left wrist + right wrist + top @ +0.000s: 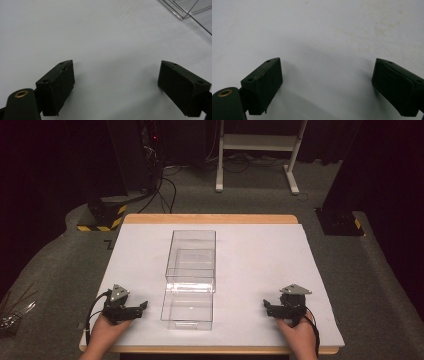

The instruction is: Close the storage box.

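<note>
Both tools are resting wide apart, left tool (131, 308) and right tool (276, 308), either side of the clear box (190, 270). I think reaching in slowly, squarely is best.

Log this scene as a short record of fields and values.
surface: white sheet over a wooden table
object: clear plastic drawer box, mid-table, its drawer pulled toward the person
left gripper: open, near edge, left of box
right gripper: open, near edge, right of box
held: nothing

The high view looks down over the table (260, 245); both gripper views skim close above its white sheet.
</note>
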The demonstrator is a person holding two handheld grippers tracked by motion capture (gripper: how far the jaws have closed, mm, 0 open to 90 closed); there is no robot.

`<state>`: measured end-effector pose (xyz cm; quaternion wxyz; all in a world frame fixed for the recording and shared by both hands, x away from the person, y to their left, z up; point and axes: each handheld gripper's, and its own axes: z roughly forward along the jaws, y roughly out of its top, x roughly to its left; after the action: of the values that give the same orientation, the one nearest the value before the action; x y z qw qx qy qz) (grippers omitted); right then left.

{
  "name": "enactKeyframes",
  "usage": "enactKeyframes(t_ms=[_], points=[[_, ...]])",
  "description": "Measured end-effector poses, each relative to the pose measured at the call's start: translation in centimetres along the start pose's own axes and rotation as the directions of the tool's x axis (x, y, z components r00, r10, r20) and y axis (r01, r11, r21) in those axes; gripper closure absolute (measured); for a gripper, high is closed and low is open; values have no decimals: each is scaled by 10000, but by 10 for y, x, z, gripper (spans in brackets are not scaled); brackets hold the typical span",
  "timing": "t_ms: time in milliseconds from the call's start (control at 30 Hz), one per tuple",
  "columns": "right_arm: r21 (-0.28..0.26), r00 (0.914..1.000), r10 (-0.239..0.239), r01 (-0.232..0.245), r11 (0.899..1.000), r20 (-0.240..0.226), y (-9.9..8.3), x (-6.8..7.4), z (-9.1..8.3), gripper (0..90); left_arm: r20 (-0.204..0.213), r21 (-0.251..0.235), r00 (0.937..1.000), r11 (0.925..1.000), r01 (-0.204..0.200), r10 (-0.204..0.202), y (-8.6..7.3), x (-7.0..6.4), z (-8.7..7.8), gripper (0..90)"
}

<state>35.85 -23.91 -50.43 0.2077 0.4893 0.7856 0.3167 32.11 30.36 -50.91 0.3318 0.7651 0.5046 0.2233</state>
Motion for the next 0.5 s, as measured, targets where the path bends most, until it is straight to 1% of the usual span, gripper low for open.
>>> enactKeyframes(t_ms=[500], points=[[-22,10000,13,-13,10000,30,0,0,0,96,-15,-14,10000,10000,10,-10,0,0,0,144]])
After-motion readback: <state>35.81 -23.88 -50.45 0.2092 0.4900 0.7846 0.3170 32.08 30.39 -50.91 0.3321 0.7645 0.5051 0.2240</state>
